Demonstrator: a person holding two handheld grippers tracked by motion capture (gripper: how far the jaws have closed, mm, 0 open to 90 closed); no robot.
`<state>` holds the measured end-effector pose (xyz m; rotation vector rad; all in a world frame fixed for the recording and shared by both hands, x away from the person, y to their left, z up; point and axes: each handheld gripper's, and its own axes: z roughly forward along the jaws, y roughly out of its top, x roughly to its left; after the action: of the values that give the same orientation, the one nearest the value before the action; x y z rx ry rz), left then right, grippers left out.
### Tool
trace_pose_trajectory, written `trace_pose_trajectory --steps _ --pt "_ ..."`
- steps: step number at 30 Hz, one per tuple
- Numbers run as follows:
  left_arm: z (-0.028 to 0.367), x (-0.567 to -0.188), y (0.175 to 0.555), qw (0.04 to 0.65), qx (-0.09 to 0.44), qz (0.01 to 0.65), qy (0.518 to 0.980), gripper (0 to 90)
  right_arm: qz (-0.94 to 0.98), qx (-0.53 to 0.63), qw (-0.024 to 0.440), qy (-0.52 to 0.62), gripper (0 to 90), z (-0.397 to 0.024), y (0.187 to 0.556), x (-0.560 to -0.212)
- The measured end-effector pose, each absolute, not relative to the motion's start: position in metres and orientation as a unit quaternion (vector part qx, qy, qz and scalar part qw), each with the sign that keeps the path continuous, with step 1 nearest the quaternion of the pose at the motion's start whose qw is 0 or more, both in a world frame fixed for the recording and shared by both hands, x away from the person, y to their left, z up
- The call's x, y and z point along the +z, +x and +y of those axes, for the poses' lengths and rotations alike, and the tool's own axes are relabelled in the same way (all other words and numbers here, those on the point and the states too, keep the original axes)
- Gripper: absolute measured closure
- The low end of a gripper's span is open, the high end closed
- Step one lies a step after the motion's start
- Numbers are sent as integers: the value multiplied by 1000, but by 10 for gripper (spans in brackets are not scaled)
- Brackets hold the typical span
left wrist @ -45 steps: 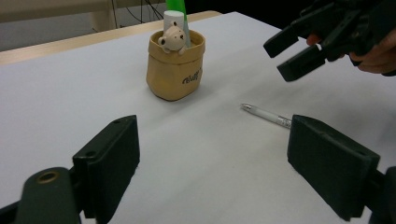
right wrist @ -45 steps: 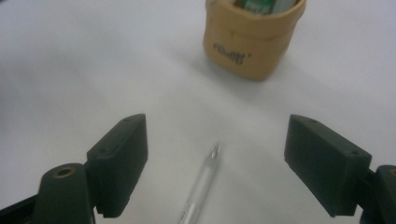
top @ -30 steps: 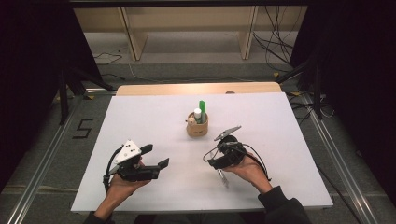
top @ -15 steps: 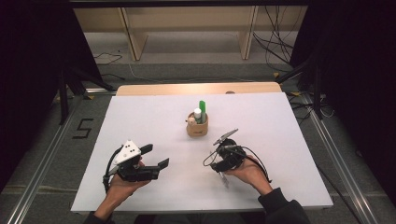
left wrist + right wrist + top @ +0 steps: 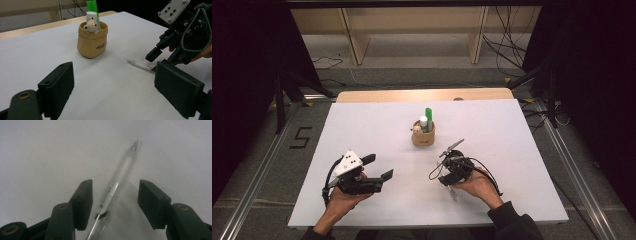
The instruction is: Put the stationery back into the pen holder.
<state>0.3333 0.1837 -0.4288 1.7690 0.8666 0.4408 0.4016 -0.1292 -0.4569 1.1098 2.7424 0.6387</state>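
A translucent white pen [image 5: 125,167] lies flat on the white table [image 5: 362,125]; it also appears as the pen [image 5: 140,65] and the pen [image 5: 453,192]. My right gripper [image 5: 116,186] points down over it with one jaw on each side of the barrel. The jaws have just been closing, and the pads stand clear of the pen. The right gripper [image 5: 447,179] is near the front right of the table and shows as the right gripper [image 5: 153,61]. My left gripper [image 5: 379,167] rests at the front left, open and empty; its jaws frame the left gripper [image 5: 112,90].
A tan fabric pouch [image 5: 423,137] stands mid-table and holds a green marker [image 5: 429,116], a white tube and a small bear figure. In the left gripper view the pouch [image 5: 91,43] is just beyond the pen. A wooden edge [image 5: 422,95] borders the table's far side.
The right gripper has dipped a little toward the table over the pen. The left hand and the pouch have stayed put.
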Motion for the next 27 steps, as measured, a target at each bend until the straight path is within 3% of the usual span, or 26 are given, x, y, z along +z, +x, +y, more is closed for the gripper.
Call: trace_pose_trajectory --steps 27 --pt "182 -430 333 527 184 359 748 155 906 171 82 377 683 -113 398 -462"
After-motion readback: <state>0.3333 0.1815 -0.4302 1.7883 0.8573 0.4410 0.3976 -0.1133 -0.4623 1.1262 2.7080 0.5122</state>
